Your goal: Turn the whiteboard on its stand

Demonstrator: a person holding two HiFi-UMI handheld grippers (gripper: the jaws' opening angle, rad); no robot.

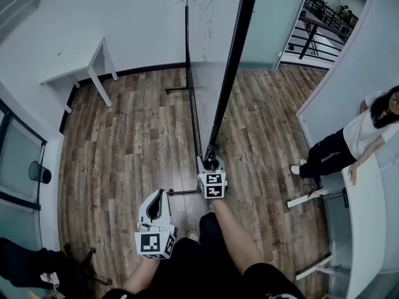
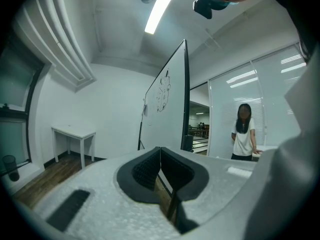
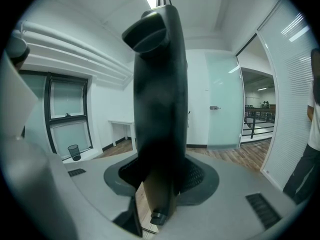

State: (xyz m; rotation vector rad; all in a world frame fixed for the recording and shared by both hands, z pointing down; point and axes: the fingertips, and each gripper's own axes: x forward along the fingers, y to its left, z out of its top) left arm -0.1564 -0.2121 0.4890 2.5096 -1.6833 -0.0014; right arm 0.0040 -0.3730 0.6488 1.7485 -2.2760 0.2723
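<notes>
The right gripper's fingers pinch the dark near edge of the whiteboard, just below the centre of the head view. In the right gripper view, that edge fills the gap between the pads. The left gripper, at lower left, has its fingers pressed together on nothing, apart from the board. The whiteboard runs edge-on up the middle, above a wooden floor. A person stands at the right. A white table sits at upper left.
</notes>
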